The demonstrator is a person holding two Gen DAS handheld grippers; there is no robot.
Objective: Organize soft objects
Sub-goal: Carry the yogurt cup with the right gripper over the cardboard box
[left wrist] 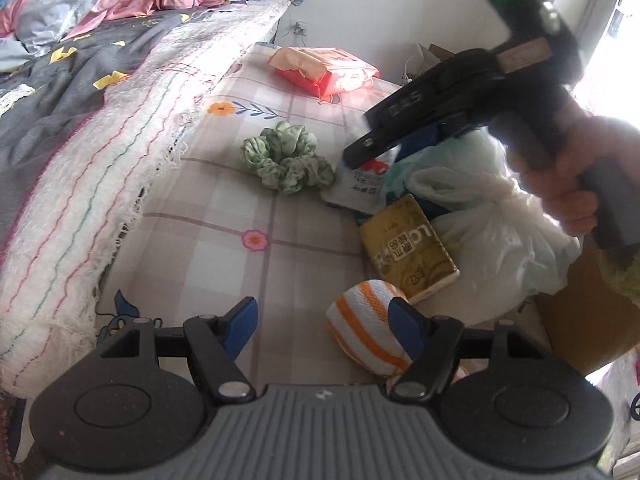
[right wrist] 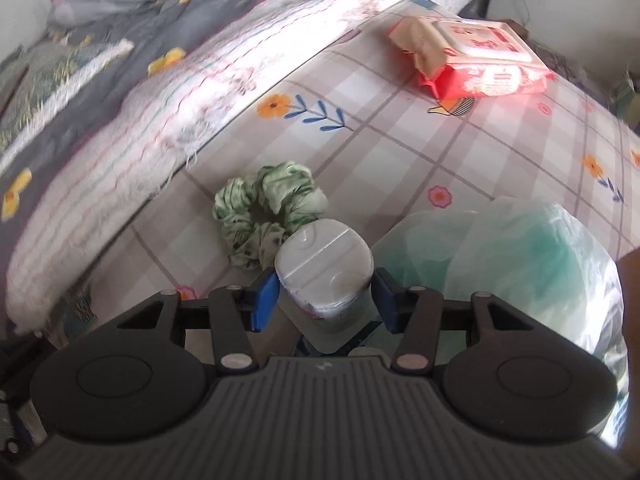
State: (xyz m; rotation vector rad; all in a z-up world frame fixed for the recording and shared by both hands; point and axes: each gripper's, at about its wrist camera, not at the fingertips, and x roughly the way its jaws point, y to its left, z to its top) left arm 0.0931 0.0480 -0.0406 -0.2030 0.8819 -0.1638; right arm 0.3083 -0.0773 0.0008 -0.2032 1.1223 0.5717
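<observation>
Your right gripper (right wrist: 325,300) has a white tissue pack (right wrist: 324,270) standing on end between its blue pads; the pads sit at the pack's two sides, and the near pad at nine o'clock looks to be touching, but you cannot tell from here whether both are pressing, so treat the grip as unproven. The pack is just above the checked cloth (right wrist: 460,140), with the green scrunchie (right wrist: 266,216) just beside it at eleven o'clock and a pale plastic bag (right wrist: 520,264) at three o'clock.

Your left gripper (left wrist: 324,328) is spread apart and holds nothing. The orange-striped ball (left wrist: 366,330) lies against its right-hand pad, not between the two.

To do this step well, squeeze the right pads evenly on the flat sides of the pack, low enough that it does not pivot, and check that it hangs straight. A soft pack gives under pressure, so close until the wrapper dimples and no more. Keep the pads clear of the scrunchie, which could snag.

From the left view, the gold packet (left wrist: 408,248) lies at two o'clock of the left gripper and the red wipes pack (left wrist: 326,70) well apart at twelve. Keep the left hand (left wrist: 324,328) off the ball until the right is sure of its pack.
</observation>
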